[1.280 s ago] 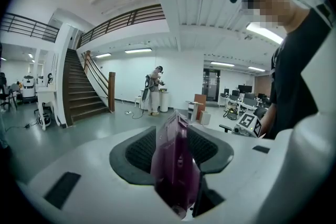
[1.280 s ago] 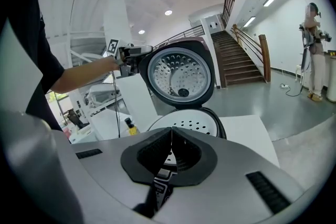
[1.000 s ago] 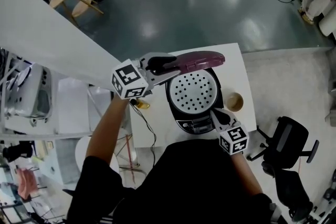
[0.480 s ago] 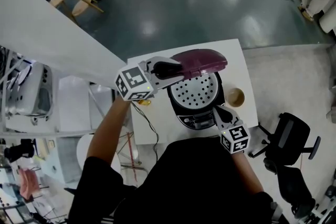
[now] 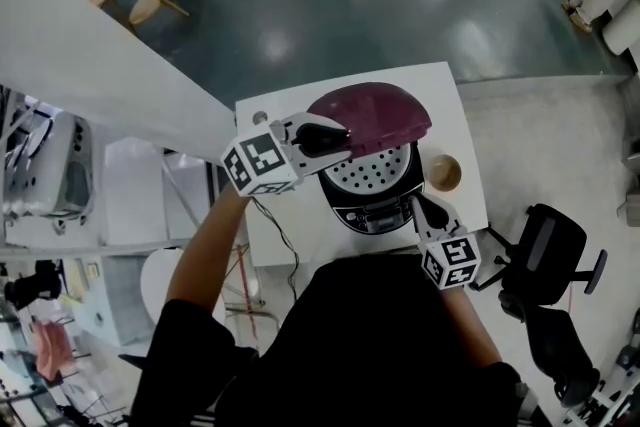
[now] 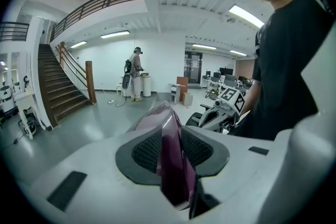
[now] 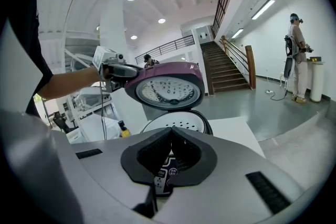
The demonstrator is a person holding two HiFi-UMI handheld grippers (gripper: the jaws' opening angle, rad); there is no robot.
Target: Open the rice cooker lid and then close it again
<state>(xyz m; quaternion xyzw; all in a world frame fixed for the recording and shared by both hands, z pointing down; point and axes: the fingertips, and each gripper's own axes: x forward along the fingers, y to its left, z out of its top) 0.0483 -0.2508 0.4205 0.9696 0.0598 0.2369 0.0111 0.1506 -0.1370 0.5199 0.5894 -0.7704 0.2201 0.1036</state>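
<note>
While the left gripper (image 5: 335,137) bites on the left rim of the purple lid (image 5: 378,113), I note that its jaws have just been closing, and the lid edge is now pinched between the pads (image 6: 144,152). From my remote seat, the lid reads as half-raised, tilted above the rice cooker (image 5: 372,207). A perforated insert (image 5: 372,170) shows in the pot beneath it. The cooker stands on the white table (image 5: 455,105) with its control panel toward the operator. On the right gripper (image 5: 428,211) the jaws are together with nothing between them. Its tips are just beside the cooker's front right corner, and I cannot tell whether they touch. A tan cup (image 5: 443,172) sits right of the cooker. A small yellow bottle (image 7: 122,128) stands to its left.
</note>
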